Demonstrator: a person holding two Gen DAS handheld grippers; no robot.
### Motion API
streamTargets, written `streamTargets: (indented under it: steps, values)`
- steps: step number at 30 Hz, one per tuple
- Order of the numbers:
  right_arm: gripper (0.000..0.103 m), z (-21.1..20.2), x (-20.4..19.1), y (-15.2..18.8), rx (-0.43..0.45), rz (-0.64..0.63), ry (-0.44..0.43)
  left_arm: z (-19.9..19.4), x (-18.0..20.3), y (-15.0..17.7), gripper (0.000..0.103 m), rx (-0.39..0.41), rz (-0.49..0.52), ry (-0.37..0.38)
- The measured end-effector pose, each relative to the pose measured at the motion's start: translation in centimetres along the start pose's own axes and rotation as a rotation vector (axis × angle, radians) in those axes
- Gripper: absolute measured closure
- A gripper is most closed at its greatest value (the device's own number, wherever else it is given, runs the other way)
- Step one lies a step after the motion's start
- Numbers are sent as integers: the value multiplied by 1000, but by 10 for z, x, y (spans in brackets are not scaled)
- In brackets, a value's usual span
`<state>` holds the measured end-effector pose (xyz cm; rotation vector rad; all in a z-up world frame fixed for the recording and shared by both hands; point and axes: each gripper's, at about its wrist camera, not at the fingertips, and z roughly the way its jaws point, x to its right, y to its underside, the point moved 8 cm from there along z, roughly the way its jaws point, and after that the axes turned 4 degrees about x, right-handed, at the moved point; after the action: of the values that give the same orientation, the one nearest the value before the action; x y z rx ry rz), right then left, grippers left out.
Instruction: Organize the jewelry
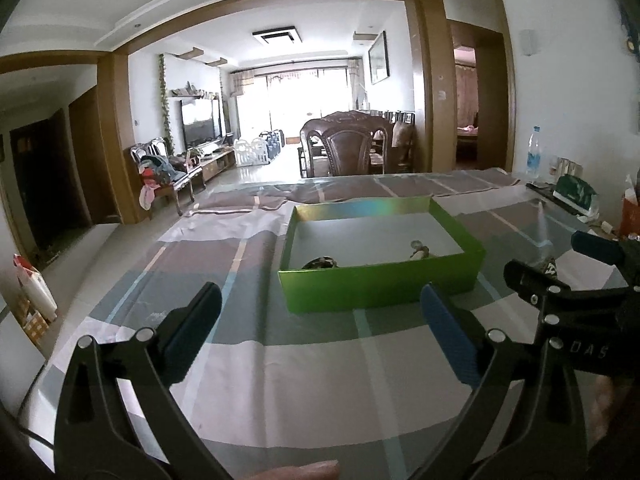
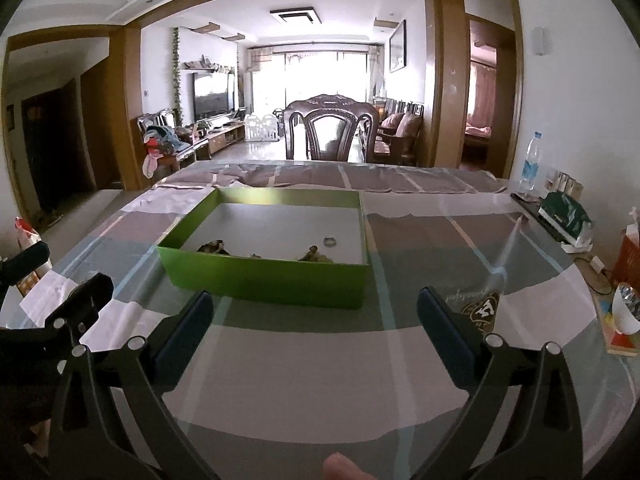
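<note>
Both claws are hovering over the table with nothing in them: the left gripper [image 1: 320, 320] is standing with its jaws spread wide, and the right gripper [image 2: 316, 324] is gaping just as wide, its blue pads [image 2: 444, 332] well apart. Each is pointing toward the green box [image 2: 264, 280], which is sitting open-topped on the checked cloth [image 2: 304, 380] just ahead of the fingertips. Inside the box, several pieces of jewelry are lying on its pale floor: a dark bracelet [image 2: 212, 247] near the front left, a beaded cluster [image 2: 314, 255] near the front right, and a small ring [image 2: 330, 242] lying apart from them toward the right wall. The front wall is hiding part of these pieces, so their exact shapes are hard to tell. A dark printed emblem [image 2: 486, 304] is showing on the table just right of the right gripper's right finger. Farther right, a white bowl [image 2: 628, 314] is resting on a coaster near the table's edge, a green packet [image 2: 564, 212] is lying behind it, and a water bottle [image 2: 530, 164] is standing upright by the wall. Beyond the far edge, a dark wooden chair [image 2: 330, 132] is facing the table.
</note>
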<state>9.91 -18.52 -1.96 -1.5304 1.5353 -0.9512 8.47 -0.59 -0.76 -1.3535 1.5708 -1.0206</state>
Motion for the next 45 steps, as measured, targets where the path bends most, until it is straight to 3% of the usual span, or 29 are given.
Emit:
streamTargets:
  steps: [45]
  values:
    - [3, -10, 0, 3, -4, -34, 12, -10, -7, 0, 4, -17, -13, 37]
